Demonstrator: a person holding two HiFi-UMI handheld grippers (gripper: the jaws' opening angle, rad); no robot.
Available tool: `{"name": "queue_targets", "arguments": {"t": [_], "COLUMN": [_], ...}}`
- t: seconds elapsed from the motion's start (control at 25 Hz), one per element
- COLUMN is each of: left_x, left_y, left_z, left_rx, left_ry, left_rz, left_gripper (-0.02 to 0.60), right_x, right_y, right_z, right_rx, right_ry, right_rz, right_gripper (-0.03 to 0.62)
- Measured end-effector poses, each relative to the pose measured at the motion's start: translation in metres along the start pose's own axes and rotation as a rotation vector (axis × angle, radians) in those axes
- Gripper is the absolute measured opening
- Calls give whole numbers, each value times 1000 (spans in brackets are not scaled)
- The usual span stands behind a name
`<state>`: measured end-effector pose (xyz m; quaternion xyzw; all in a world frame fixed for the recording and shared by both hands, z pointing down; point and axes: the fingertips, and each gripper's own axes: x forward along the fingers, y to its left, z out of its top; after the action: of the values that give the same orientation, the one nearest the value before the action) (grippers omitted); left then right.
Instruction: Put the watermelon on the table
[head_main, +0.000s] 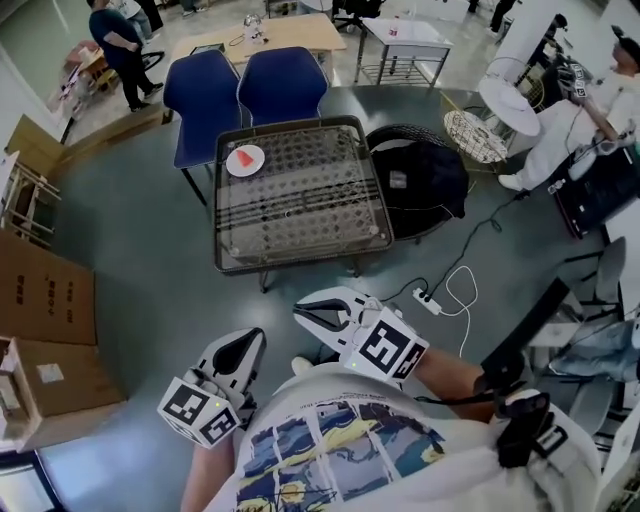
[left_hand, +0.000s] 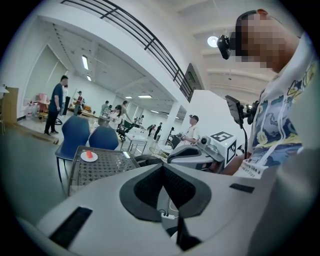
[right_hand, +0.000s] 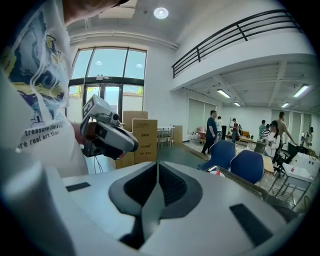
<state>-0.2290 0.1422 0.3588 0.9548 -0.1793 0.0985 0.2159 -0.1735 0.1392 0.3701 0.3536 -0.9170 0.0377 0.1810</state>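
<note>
Approach step: left gripper (head_main: 248, 345), right gripper (head_main: 303, 313), fingers closed, empty; red watermelon wedge (head_main: 243, 157) on white round plate (head_main: 254, 167) well ahead of fingers; next: reach, open.

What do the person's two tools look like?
The left tool and right tool are pale grey, beak-shaped, with black padded insides. Each carries a white cube with black square markers. The person's T-shirt is white, printed blue and yellow.

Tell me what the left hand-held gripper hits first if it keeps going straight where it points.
Nothing close. The left hand-held gripper, shut and empty, aims just past the right edge of the table, so likely the black round chair beside it comes first; depth is unclear.
</note>
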Motion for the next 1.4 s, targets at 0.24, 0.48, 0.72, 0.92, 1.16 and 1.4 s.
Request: {"name": "queue_targets", "arguments": {"t": [0.24,0.48,0.72,0.92,1.16,1.4], "left_x": [-7,-10,-18,-24,-27,-36], "left_y": [1,9,15,22,24,25], "left_z": [1,-2,-4,-6,-9,-9], "left_rx": [8,4,-1,-3,-6,-7], "left_ry": [-5,-7,-10,-9,-12,-16], "left_rz": [3,5,15,18,29,32], "left_gripper": [9,9,9,9,9,9], "right_x": [5,12,20,29,32,35], "right_y": [8,7,13,15,19,27], "right_z": [3,3,4,5,6,7], "right_rx": [-11,-27,-39,-43,-48,-59], "right_ry": [4,30,42,51,49,68], "right_rz": [11,8,16,17,31,40], "right_gripper": [20,17,14,14,12,11]}}
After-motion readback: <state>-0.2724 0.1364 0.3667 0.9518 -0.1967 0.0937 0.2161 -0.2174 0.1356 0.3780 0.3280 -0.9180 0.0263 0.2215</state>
